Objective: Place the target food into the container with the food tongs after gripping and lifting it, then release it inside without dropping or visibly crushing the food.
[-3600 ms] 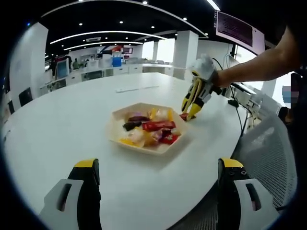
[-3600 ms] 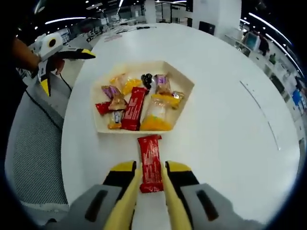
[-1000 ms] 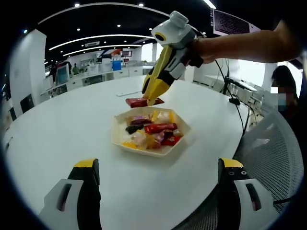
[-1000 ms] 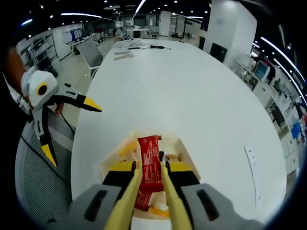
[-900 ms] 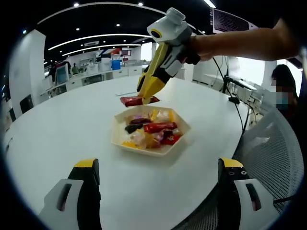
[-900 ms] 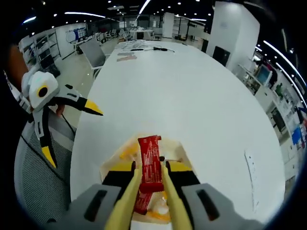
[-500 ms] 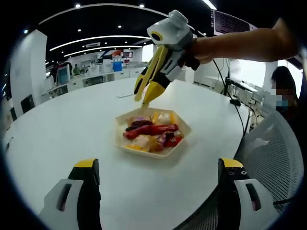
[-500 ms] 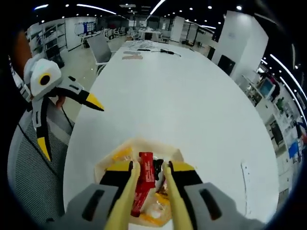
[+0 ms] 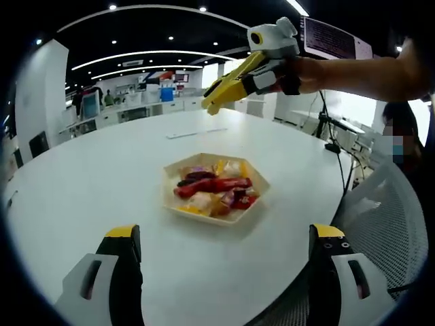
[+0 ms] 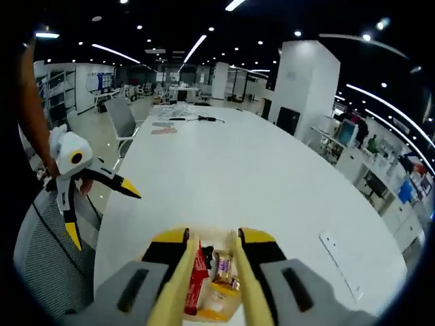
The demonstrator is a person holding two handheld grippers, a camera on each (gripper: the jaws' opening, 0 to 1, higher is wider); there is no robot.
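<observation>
A cream hexagonal tray [image 9: 172, 202] sits on the white table, full of wrapped snacks. A long red bar [image 9: 214, 185] lies across the top of the pile. High above the tray and beyond it, a hand holds my right gripper [image 9: 211, 106], with its yellow jaws slightly apart and nothing between them. In the right gripper view the same gripper [image 10: 213, 243] looks down on the red bar [image 10: 198, 275] and other snacks far below its jaws. My left gripper [image 9: 224, 236] hovers near the table's front edge, wide open and holding nothing. It appears again as the left gripper [image 10: 102, 204] over a chair.
The round white table [image 9: 88, 183] stretches far around the tray. A grey mesh chair [image 9: 380, 224] stands at the table's near right edge. Cables and papers [image 10: 180, 121] lie at the far end of the table. Office desks and pillars stand beyond.
The right gripper carried the red bar over the tray, let it go onto the snacks, and has since risen well clear. The left gripper has stayed put.
</observation>
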